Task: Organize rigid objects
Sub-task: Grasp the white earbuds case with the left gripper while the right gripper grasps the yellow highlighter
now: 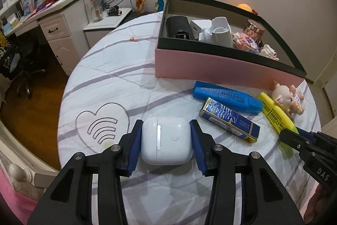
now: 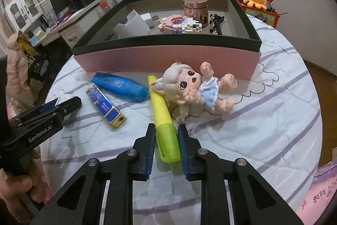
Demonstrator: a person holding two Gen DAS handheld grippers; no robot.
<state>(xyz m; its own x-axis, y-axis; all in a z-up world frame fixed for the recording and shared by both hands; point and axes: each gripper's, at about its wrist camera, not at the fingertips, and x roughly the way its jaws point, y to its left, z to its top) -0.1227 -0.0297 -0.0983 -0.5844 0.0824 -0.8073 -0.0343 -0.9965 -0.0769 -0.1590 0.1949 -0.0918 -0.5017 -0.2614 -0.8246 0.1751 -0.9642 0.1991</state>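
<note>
A white earbud case [image 1: 166, 140] lies on the striped bedspread, and my left gripper [image 1: 165, 123] is shut on it, with a blue pad against each side. In the right wrist view my right gripper [image 2: 166, 127] is shut on the green-capped end of a yellow highlighter [image 2: 160, 102]. A blue highlighter [image 2: 122, 83], a blue and gold rectangular case [image 2: 105, 107] and a small doll figure [image 2: 195, 85] lie in front of the pink box [image 2: 168, 56]. The doll rests against the yellow highlighter's far end.
The dark-rimmed pink box [image 1: 210, 64] holds a black cylinder [image 1: 179, 26], a white holder [image 1: 219, 33], a block toy [image 2: 179, 23], a rose-gold jar [image 2: 195, 7] and a hair clip [image 2: 215, 23]. The bed drops off to the left, towards a desk [image 1: 52, 20] and wooden floor.
</note>
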